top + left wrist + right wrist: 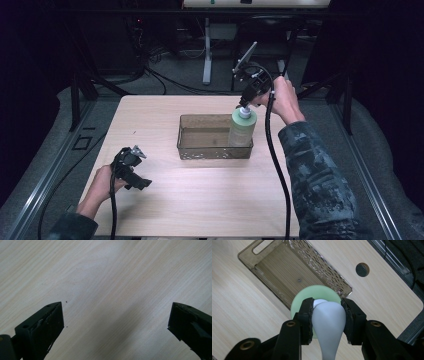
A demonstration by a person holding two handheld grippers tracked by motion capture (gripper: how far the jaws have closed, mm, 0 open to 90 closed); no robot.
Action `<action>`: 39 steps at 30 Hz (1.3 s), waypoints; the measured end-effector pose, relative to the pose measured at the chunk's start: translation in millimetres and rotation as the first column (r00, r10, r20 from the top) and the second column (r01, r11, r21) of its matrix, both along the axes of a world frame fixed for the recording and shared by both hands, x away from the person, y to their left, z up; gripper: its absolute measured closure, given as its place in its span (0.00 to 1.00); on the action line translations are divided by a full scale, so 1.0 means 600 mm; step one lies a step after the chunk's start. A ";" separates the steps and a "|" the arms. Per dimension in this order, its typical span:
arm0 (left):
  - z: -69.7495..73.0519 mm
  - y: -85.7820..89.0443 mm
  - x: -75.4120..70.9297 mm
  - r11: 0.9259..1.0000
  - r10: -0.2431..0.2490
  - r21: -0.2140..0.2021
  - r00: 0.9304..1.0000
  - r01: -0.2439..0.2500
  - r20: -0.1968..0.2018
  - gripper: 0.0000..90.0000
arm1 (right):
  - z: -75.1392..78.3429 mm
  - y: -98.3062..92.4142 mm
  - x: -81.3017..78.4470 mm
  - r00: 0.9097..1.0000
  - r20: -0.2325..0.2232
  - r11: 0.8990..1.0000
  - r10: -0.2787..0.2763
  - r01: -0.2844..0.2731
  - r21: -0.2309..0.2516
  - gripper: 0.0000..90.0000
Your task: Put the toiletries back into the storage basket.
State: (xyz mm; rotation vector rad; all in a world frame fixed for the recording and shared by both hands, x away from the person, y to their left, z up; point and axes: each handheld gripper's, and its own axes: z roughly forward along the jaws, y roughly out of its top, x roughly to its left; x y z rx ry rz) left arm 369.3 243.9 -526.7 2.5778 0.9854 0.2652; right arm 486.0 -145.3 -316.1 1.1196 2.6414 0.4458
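Right gripper: your jaws are clamped on the white pump head of the green bottle.
Bottle: upright at the right end of the clear tray, mid-desk.
Left gripper: your jaws gape wide, holding nothing, over bare desk near the front left.

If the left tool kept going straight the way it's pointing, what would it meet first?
Most likely the bare light wooden tabletop. The left tool has its jaws wide open with nothing between them, and the left gripper view shows wood grain ahead. How far off the surface lies is unclear.
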 end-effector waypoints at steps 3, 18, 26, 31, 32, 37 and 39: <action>0.000 0.000 0.000 1.000 0.000 0.000 1.000 0.000 0.000 0.00 | -0.001 -0.002 -0.001 1.000 0.003 1.000 -0.001 0.001 0.009 0.70; 0.000 0.000 0.000 1.000 -0.001 0.000 1.000 0.001 -0.001 0.00 | -0.005 0.003 -0.005 1.000 0.024 0.999 0.011 -0.012 0.039 0.70; 0.000 0.000 0.000 1.000 -0.001 0.001 1.000 0.001 -0.001 0.00 | -0.006 0.004 -0.006 1.000 0.027 0.998 0.008 -0.010 0.057 0.69; 0.000 -0.001 0.000 1.000 -0.001 0.001 1.000 0.001 -0.003 0.00 | -0.002 -0.001 -0.009 0.999 0.040 0.997 0.003 -0.006 0.081 0.63; 0.000 -0.001 0.000 1.000 -0.001 0.001 1.000 0.001 -0.003 0.00 | -0.002 -0.001 -0.010 0.999 0.042 0.997 0.005 -0.008 0.081 0.60; 0.000 -0.001 -0.001 1.000 -0.001 0.001 1.000 0.001 -0.002 0.00 | -0.008 -0.006 -0.015 0.998 0.064 0.996 -0.016 0.010 0.087 0.41; 0.000 -0.001 0.000 1.000 -0.001 0.002 1.000 0.001 -0.003 0.00 | -0.014 -0.009 -0.017 0.997 0.075 0.995 -0.025 0.017 0.097 0.33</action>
